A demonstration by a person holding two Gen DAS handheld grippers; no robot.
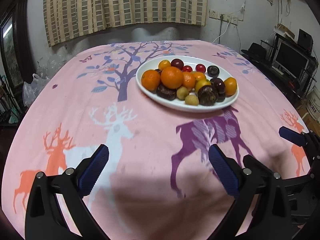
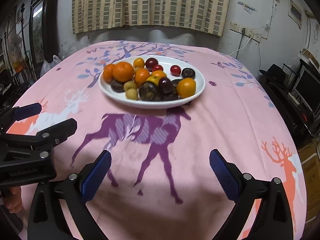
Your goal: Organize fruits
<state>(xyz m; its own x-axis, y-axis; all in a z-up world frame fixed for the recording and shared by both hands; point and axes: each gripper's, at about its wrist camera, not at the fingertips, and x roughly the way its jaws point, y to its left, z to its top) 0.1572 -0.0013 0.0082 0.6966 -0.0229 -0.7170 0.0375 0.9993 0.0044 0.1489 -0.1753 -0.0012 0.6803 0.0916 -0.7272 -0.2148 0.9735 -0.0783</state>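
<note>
On the pink deer-print cloth (image 1: 152, 140) covering the desk, a white oval plate (image 1: 224, 105) carries all the fruit in sight. None is seen lying loose on the cloth.

Left claw (image 1: 159, 157): both blue pads spread wide, nothing between them. In the left wrist view the plate stands at about 1 o'clock, well apart, with bare cloth between. The plate's long axis runs from 10 o'clock to 4 o'clock.

Right claw (image 2: 160, 161): likewise wide and empty. In the right wrist view the plate (image 2: 196, 74) stands close to 12 o'clock, a shade toward 11, long axis nearly crosswise to the fingers. The left claw shows at 9 o'clock in that view.

Contents: the large orange (image 1: 172, 77) and further oranges sit at the plate's left end; dark round fruits (image 1: 208, 95) and small pale yellow ones (image 1: 191, 100) line the near rim; small red fruits (image 1: 200, 68) lie at the far side. Kinds are mingled in one heap, several touching.

Assessment: the two claws appear about equally far from the plate, with the right one the more squarely aligned. The scene fits either fruit gathered onto the plate or a mixed heap awaiting sorting; the views do not settle which. No second container is visible.
</note>
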